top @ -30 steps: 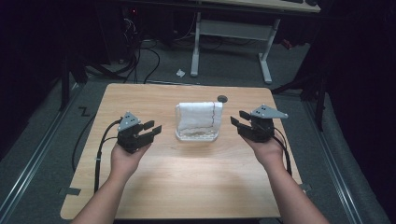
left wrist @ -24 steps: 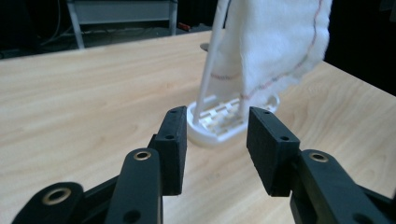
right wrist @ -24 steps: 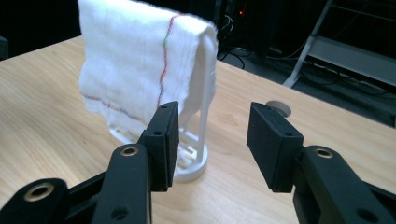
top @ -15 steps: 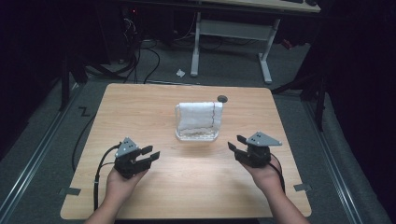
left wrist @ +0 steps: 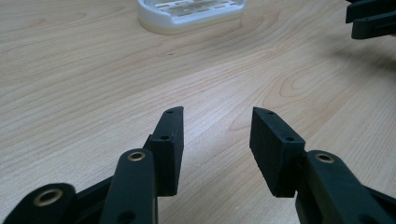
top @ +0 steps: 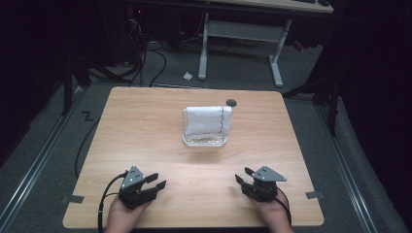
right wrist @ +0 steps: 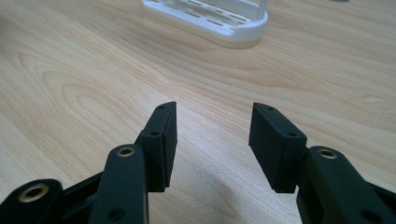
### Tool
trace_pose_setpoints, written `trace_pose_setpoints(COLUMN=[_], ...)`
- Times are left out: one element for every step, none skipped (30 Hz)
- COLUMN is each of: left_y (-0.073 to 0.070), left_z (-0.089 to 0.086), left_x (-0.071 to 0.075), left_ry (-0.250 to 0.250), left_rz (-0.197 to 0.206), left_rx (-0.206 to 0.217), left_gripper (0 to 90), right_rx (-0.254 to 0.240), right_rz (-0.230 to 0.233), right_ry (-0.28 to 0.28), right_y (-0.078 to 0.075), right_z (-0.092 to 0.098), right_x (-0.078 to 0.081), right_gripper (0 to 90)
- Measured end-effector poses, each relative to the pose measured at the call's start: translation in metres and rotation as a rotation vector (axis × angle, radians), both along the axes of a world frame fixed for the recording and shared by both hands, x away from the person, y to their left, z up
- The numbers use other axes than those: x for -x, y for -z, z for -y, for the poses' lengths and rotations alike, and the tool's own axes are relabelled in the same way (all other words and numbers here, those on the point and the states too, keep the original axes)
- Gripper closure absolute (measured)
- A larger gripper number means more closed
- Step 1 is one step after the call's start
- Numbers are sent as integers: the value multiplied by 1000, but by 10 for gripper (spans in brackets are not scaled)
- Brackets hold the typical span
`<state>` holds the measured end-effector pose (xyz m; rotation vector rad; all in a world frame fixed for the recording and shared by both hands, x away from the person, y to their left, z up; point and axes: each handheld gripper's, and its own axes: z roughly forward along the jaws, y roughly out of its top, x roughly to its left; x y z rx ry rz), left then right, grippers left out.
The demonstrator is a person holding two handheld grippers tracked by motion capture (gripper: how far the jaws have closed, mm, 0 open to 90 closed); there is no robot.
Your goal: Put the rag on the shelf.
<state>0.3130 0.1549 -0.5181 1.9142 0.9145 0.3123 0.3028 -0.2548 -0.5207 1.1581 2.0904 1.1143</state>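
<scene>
A white towel (top: 206,120) with a thin red stripe hangs over a small white rack (top: 205,141) in the middle of the wooden table (top: 145,126). My left gripper (top: 158,180) rests low by the near edge at the left. Its jaws have just been opening, and only bare wood lies between them (left wrist: 217,112). My right gripper (top: 242,174) sits low at the near right, also opened wider, with nothing in it (right wrist: 215,107). The rack's base (left wrist: 187,14) (right wrist: 219,23) lies well ahead of both. The right gripper's jaws (left wrist: 371,18) show in the left gripper view's top right corner.
A dark round hole (top: 231,102) sits in the table behind the towel. Beyond the far edge stand a white desk frame (top: 238,34) and cables (top: 145,58) on the dark floor. Bare wood surrounds the rack on all sides.
Both hands have drawn back from beside the rack toward the near edge and sunk low over the table. Both grippers' jaws stand a little wider.
</scene>
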Motion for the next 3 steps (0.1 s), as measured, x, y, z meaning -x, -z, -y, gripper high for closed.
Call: trace_pose_setpoints(left_y=[0, 1, 2], left_z=[0, -1, -1], left_x=[-1, -2, -2], left_ry=[-1, -2, -5], left_rz=[0, 0, -6], left_rx=[-2, -5, -4], left_gripper=[549, 547, 546], right_rx=[-10, -9, -7], right_rz=[-3, -2, 4], right_ry=[6, 7, 5], right_y=[1, 0, 0], right_z=[1, 2, 2], right_x=[0, -1, -1], right_gripper=[520, 520, 518])
